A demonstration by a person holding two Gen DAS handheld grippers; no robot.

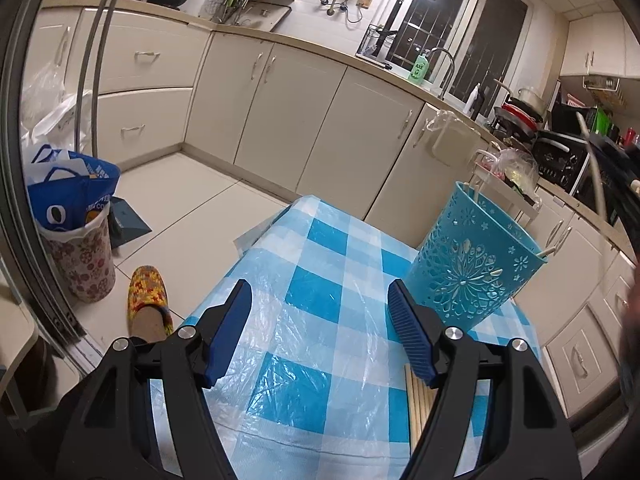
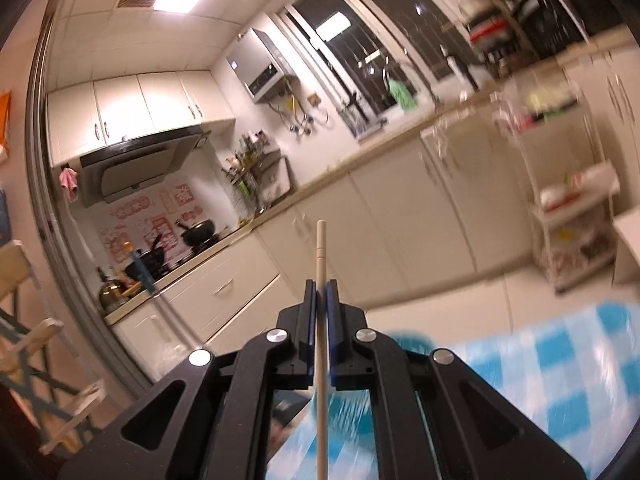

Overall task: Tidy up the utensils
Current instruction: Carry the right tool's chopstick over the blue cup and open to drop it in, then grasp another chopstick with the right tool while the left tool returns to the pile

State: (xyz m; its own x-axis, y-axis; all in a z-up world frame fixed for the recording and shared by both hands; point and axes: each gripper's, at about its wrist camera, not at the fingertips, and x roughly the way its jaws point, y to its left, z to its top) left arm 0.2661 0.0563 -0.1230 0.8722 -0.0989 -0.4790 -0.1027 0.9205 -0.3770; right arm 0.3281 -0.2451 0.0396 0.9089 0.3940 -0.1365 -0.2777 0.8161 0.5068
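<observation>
Left wrist view: left tool is spread wide with nothing between its blue pads, hovering low over the tabletop with the blue-and-white checked cover. Teal perforated utensil holder stands upright on the far right part of that tabletop; at least two pale chopstick ends poke above its rim, so some are already binned. A bundle of wooden chopsticks lies flat on the cover just beside the right pad and partly under it, not touched by either pad, so these remain to be picked. Right wrist view: right tool is clenched on a single pale chopstick, which runs straight between the pads with its tip sticking out ahead; frame is motion-blurred, tool aimed at the kitchen wall and roughly level, holder only a teal smear low behind the tool. That stick is held off the tabletop and not yet in the holder. Judgement: task is partway, one stick in transit and a loose bundle left; exact count is not readable.
</observation>
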